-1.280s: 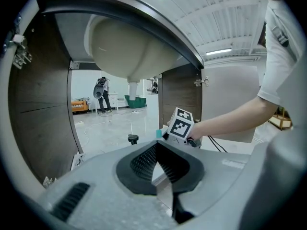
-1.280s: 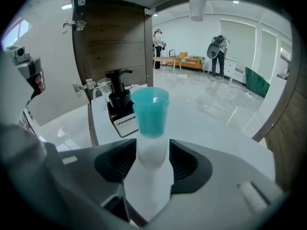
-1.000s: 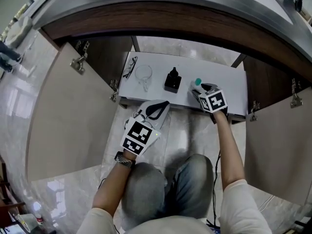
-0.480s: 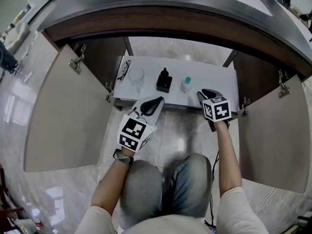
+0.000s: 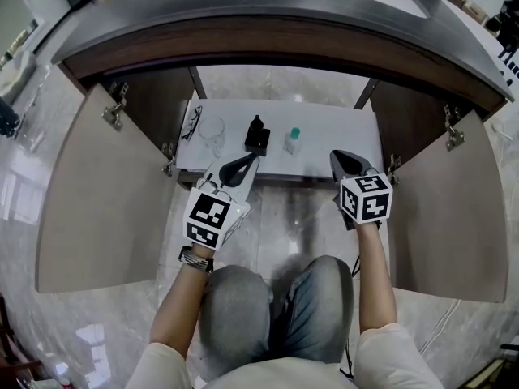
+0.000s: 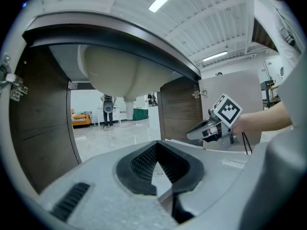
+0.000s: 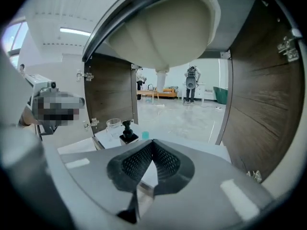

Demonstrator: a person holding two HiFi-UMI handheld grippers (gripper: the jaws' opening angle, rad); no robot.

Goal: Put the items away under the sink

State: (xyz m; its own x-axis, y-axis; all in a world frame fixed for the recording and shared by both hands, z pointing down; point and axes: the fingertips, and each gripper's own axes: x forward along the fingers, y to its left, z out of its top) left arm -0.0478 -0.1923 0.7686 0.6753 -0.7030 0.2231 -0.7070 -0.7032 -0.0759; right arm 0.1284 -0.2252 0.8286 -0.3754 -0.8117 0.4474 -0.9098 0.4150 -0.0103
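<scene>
**Entry: under-sink cabinet, both doors open**

- Shelf: white board under the sink basin. It carried four items in a row.
- Items, left to right: spectacles, clear glass, black pump bottle, small teal-capped bottle. All stood upright or lay flat, apart from one another.
- Left gripper: at the shelf's near edge, fingers pressed together, nothing between them.
- Right gripper: near the shelf's right front corner. Its jaws had just been closing, met tip to tip, and held nothing.
- Left door and right door: swung fully outward.

**Handling note (judgement):** stowing looked complete, with withdrawal and door-closing the likely step.
- Both grippers had best back straight out toward the near side, clear of the shelf lip.
- The teal-capped bottle looked the easiest item to tip.
- Each door would best be pushed at its free edge with closed tips, slowly, so that nothing on the shelf was jolted.
</scene>
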